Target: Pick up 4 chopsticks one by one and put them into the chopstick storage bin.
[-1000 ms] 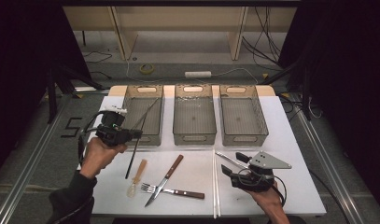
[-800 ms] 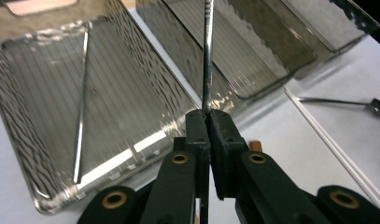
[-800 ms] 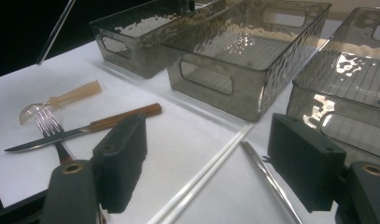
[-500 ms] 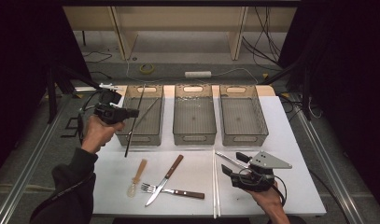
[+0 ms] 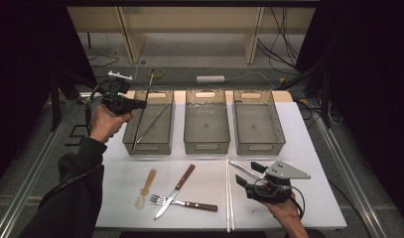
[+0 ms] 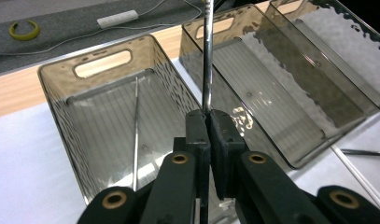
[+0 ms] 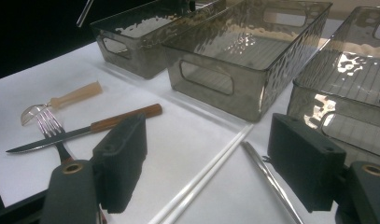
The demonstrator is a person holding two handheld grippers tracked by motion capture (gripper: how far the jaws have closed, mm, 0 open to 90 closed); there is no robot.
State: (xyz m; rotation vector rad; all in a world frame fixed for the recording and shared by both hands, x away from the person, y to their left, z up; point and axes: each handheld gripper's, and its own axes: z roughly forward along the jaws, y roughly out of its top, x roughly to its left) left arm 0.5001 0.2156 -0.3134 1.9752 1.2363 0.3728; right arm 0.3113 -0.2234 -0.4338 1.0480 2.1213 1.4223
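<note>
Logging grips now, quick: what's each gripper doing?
Left gripper: shut on a metal chopstick above the left bin.
Right gripper: open, holding nothing.

you hold one thin metal chopstick (image 6: 207,56) clamped between the closed jaws of your left gripper (image 5: 140,104). it is straight, shiny and stands steeply over the left smoky bin (image 5: 127,134), its lower end inside the bin. a second metal chopstick (image 5: 153,124) lies slanted on this bin's floor.
</note>
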